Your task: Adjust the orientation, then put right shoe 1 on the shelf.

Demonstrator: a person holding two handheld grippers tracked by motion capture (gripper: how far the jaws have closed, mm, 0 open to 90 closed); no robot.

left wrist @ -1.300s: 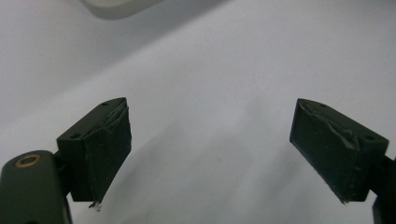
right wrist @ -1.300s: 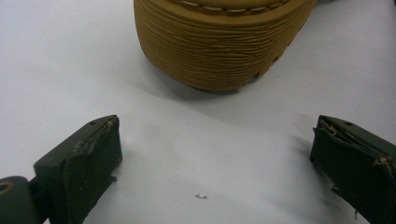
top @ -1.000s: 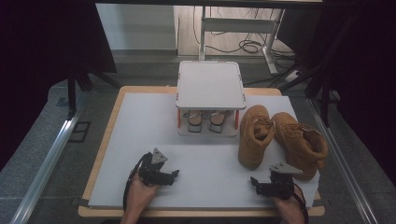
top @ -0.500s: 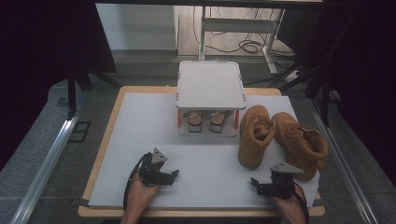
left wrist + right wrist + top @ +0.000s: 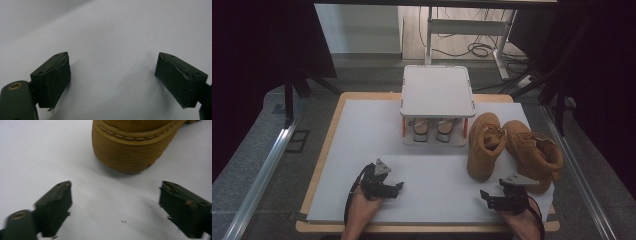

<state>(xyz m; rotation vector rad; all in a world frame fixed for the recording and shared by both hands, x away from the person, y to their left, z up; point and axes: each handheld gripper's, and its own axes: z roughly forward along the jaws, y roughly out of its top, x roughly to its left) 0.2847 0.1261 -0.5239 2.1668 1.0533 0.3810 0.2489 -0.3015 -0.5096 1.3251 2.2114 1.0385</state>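
Two tan suede boots stand on the white mat at the right, one just left of the other. My right gripper rests on the mat in front of them, open. Its jaws have just been closing a little with nothing between them. In the right gripper view, the ribbed toe of a boot lies just beyond my right gripper. My left gripper rests on the mat at the front left. In its own view my left gripper is open over bare mat.
A small white two-level rack stands at the back middle of the mat, with a pair of small shoes on its lower level. The wooden table edge frames the mat. Dark curtains hang at both sides.
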